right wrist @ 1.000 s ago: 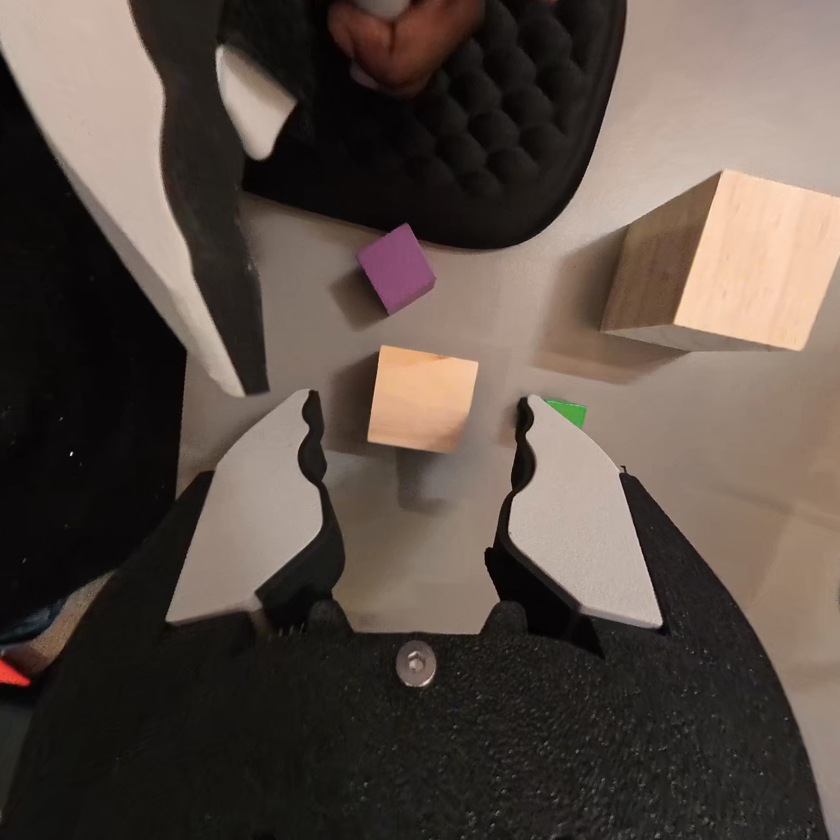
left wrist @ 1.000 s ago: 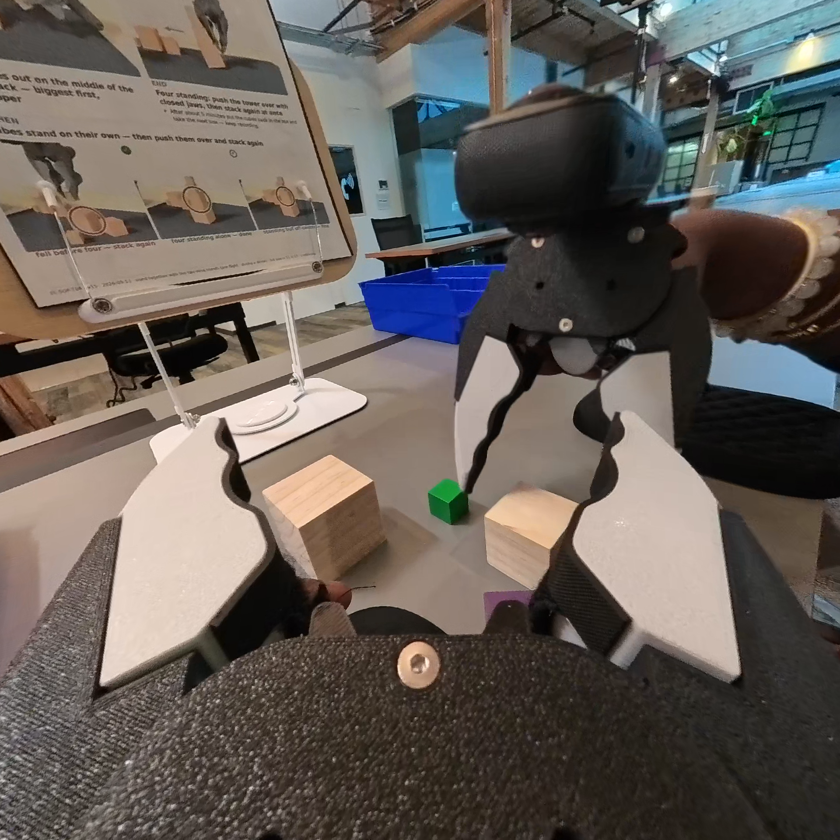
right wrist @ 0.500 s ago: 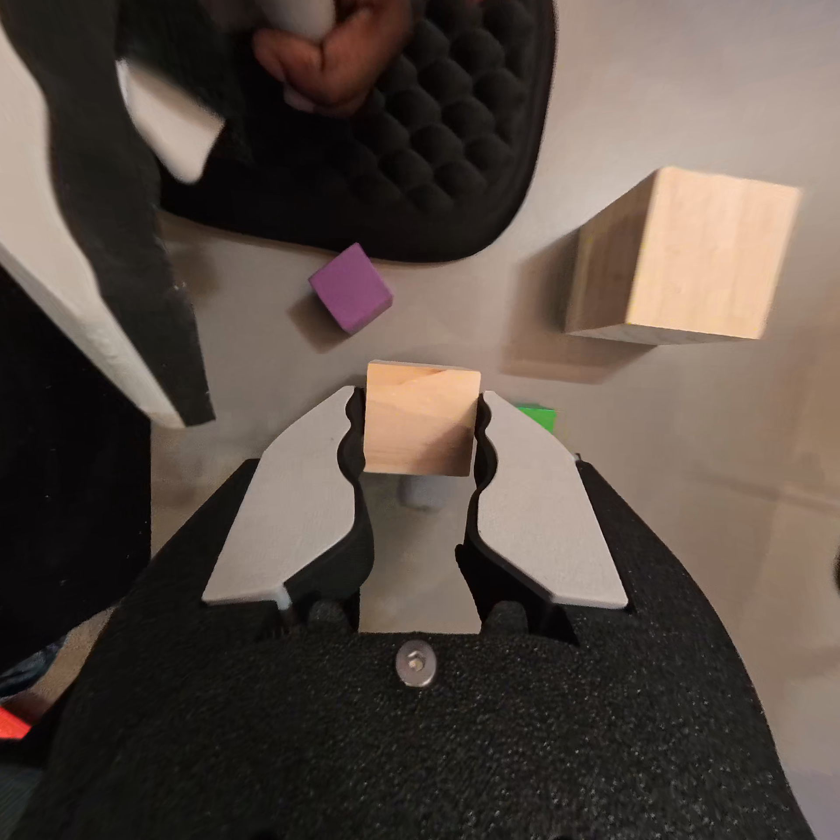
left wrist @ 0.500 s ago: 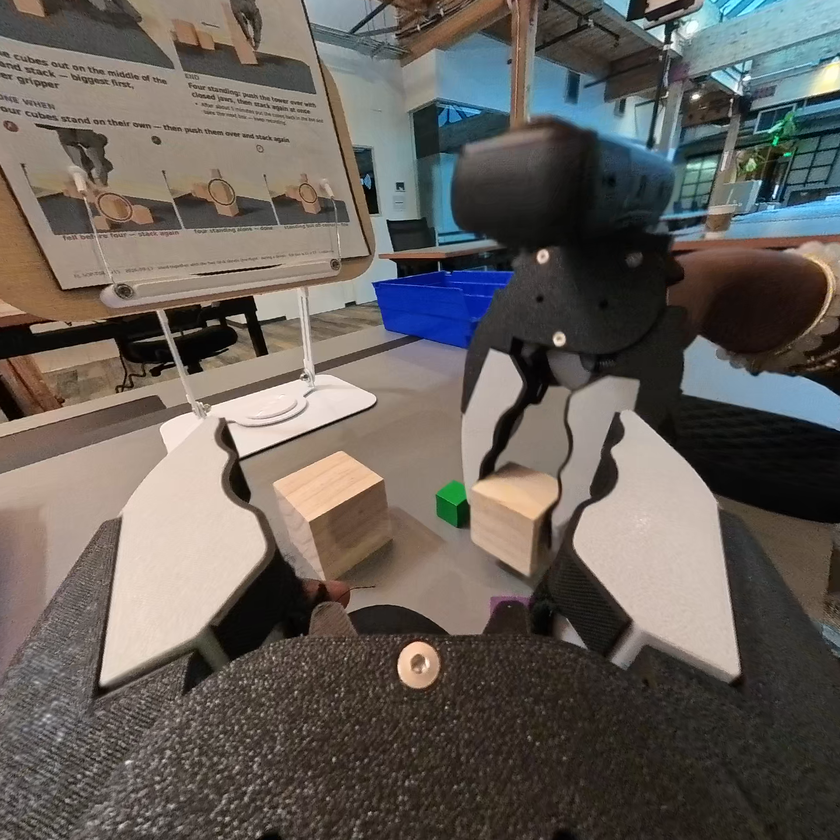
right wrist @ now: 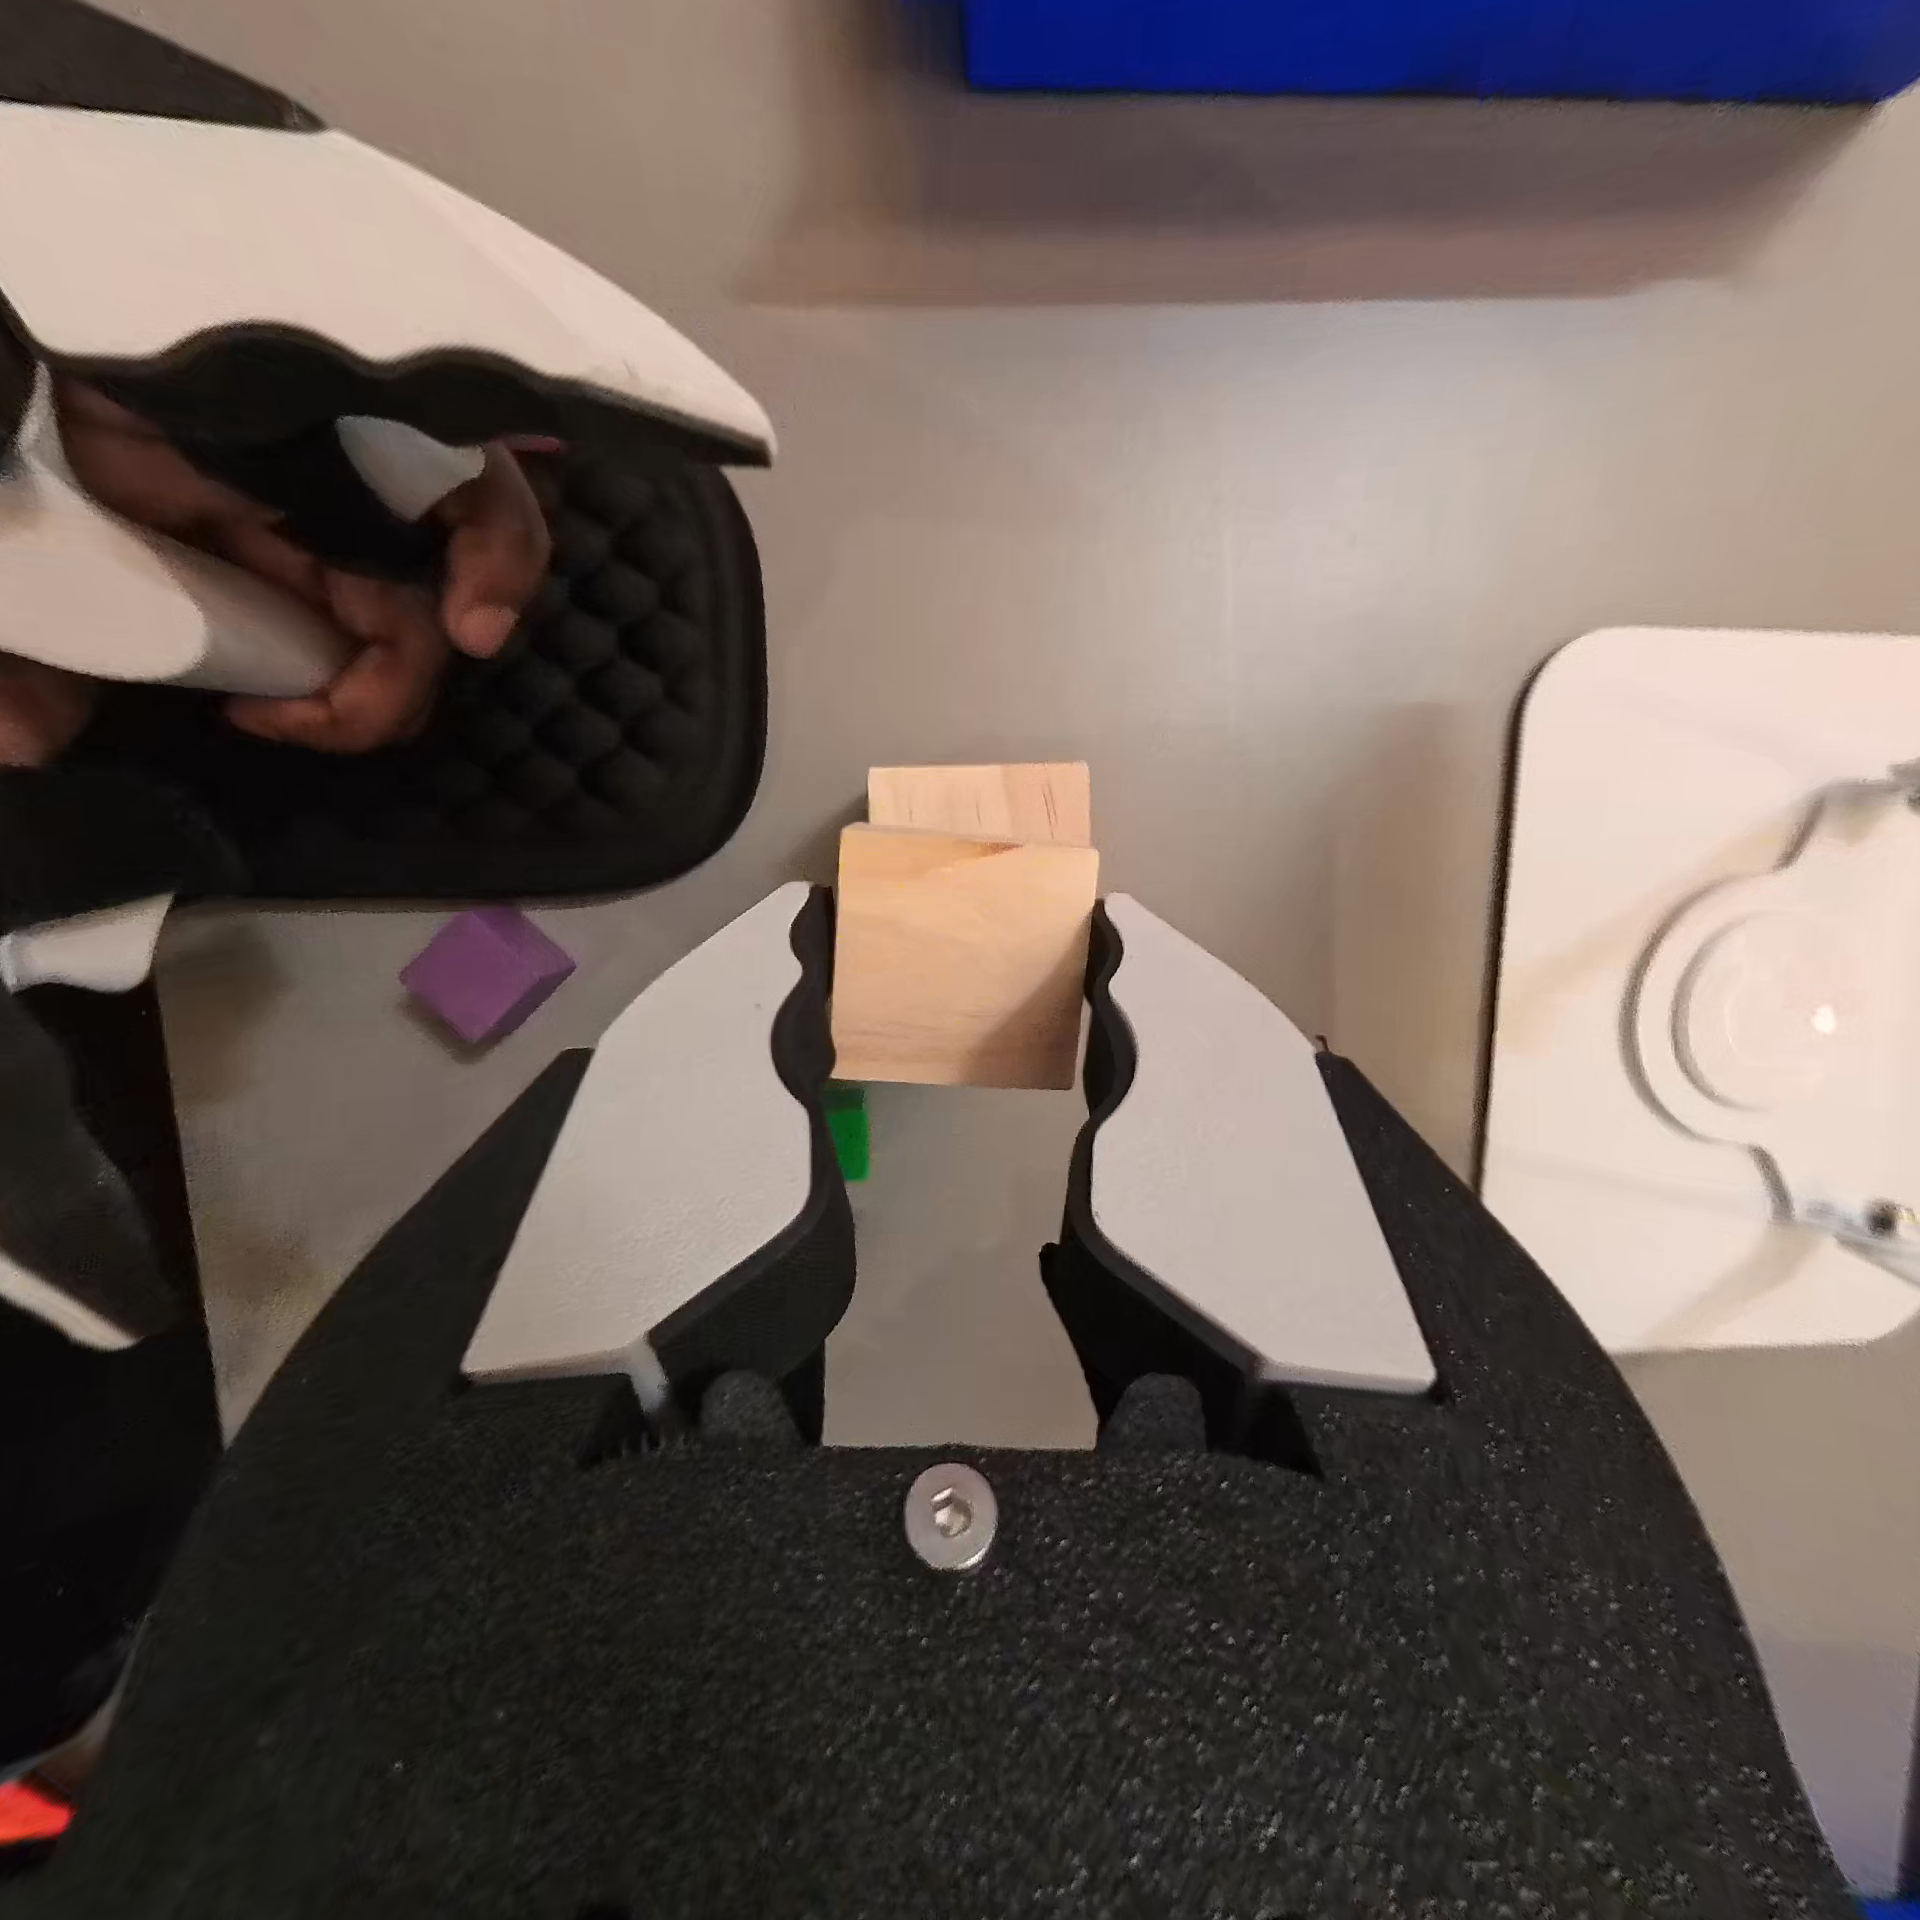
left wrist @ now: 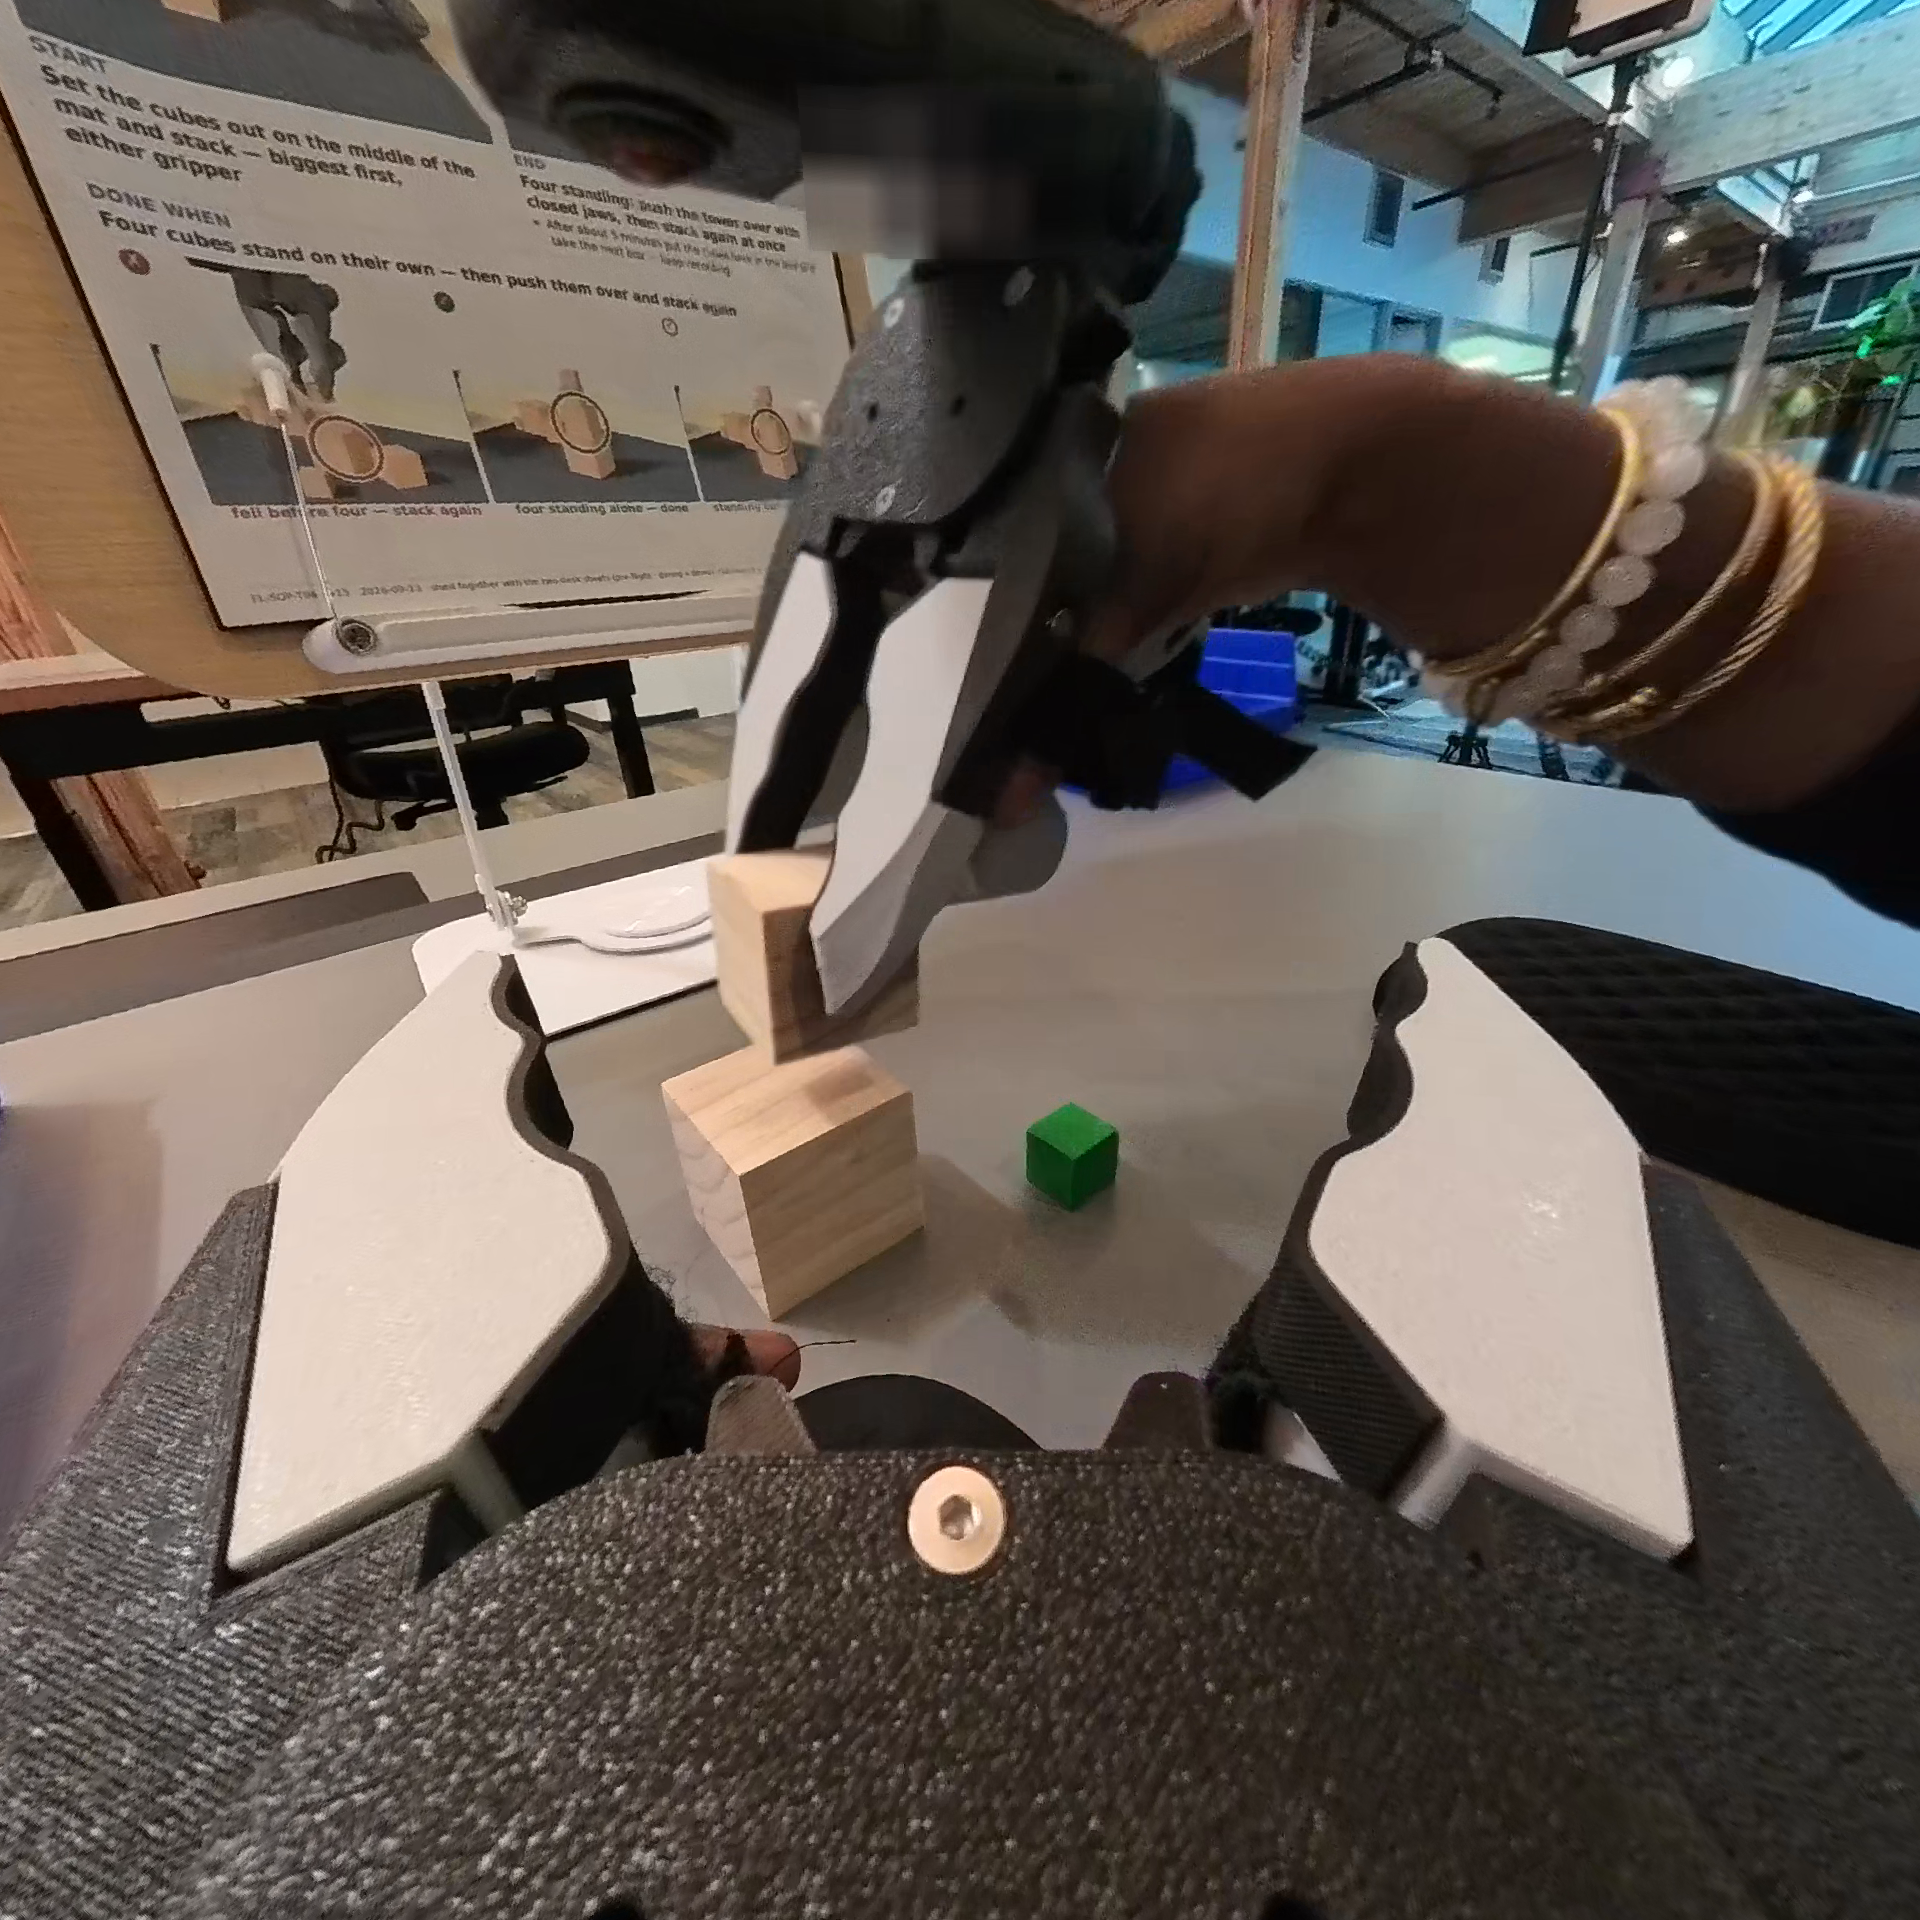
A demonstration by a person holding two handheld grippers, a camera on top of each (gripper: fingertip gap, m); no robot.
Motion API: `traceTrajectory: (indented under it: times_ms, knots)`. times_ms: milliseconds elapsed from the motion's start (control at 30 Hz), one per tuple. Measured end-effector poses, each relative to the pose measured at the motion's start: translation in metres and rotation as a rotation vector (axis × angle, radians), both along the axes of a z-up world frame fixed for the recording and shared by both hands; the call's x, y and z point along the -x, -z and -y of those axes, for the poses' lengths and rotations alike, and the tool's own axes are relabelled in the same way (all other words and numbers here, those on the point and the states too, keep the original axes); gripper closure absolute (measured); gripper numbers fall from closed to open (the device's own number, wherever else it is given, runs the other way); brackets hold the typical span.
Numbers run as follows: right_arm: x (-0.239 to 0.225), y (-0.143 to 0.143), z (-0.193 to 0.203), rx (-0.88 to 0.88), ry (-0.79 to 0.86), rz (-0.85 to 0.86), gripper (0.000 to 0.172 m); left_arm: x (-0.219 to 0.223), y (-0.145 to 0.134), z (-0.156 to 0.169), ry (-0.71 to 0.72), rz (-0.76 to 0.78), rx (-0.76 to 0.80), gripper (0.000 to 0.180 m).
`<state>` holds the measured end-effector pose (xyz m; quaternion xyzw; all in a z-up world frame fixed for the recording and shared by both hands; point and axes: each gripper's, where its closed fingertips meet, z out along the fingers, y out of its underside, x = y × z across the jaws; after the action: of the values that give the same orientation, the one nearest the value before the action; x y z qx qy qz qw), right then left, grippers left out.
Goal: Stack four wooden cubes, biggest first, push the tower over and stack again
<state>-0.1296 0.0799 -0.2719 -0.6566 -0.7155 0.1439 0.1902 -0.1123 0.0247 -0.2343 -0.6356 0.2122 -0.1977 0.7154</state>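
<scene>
Gripping a small wooden cube (right wrist: 961, 961) between both black pads, the right tongs (right wrist: 961, 977) are seen pointing down at the grey desk (right wrist: 1247, 520). The pads are pressed against the cube's two opposite sides, and the cube is held in the air, tilted, just above a larger wooden cube (left wrist: 795, 1169) that stands on the desk. In the left wrist view one lower corner of the held cube comes close to the larger cube's top; whether they touch cannot be told.

The left tongs (left wrist: 961, 1049) are spread wide and nothing is held between them; the larger cube and a small green cube (left wrist: 1070, 1153) are seen on the desk ahead of them, the green one just beside the larger cube. A purple cube (right wrist: 483, 971) is seen lying near the edge of a black padded mat (right wrist: 613, 707), above which the left tongs are held by a hand (right wrist: 395, 623).

A white stand base (right wrist: 1704, 987) rests on the desk beside the cubes, carrying an instruction sheet (left wrist: 416, 312) on a board. A blue bin (right wrist: 1403, 47) is placed farther back.
</scene>
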Motion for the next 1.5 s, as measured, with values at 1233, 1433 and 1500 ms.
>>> traceTrajectory:
  times_ms: [1233,1433,1500]
  knots:
    - [-0.021,-0.024,-0.002,-0.030,-0.092,-0.088,0.099,-0.002,0.000,0.001,0.024,0.005,0.002,0.034]
    - [-0.059,-0.027,0.034,0.045,-0.124,-0.146,0.103,-0.002,0.000,0.001,0.029,0.010,0.005,0.034]
    - [-0.067,-0.017,0.048,0.074,-0.145,-0.150,0.102,-0.002,0.000,0.001,0.031,0.006,0.004,0.034]
